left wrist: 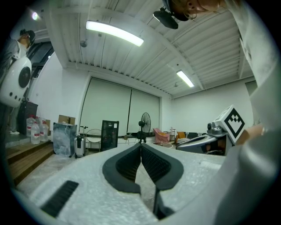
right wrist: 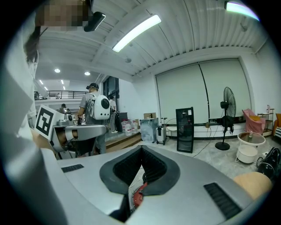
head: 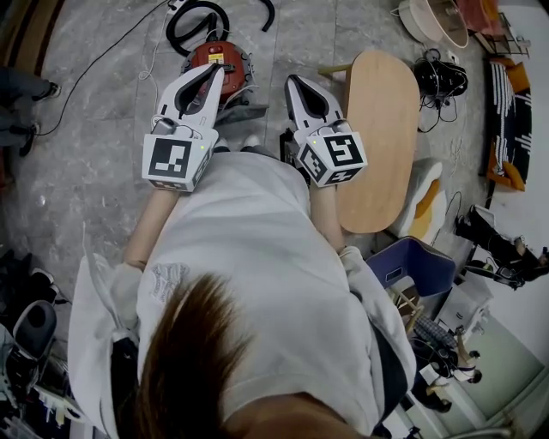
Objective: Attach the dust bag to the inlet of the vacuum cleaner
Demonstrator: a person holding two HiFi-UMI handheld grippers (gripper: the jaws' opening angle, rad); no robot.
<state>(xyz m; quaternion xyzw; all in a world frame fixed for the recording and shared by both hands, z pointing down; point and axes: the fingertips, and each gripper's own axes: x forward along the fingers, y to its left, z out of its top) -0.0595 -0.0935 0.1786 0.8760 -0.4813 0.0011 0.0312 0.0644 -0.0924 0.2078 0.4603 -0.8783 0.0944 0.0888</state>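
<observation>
Vacuum cleaner, red and round-bodied (head: 216,58), sits on the grey stone floor (head: 103,129) straight ahead of the person, its black hose (head: 190,19) looped behind it. No dust bag can be picked out for certain. The left gripper (head: 215,72) is held out with its tips over the vacuum's near edge, jaws closed together on nothing. The right gripper (head: 292,82) sits just beside it, also closed and empty. A pale oval wooden table (head: 377,129) stands to the right. Beyond it is a white round tub (head: 436,21), contents unclear.
</observation>
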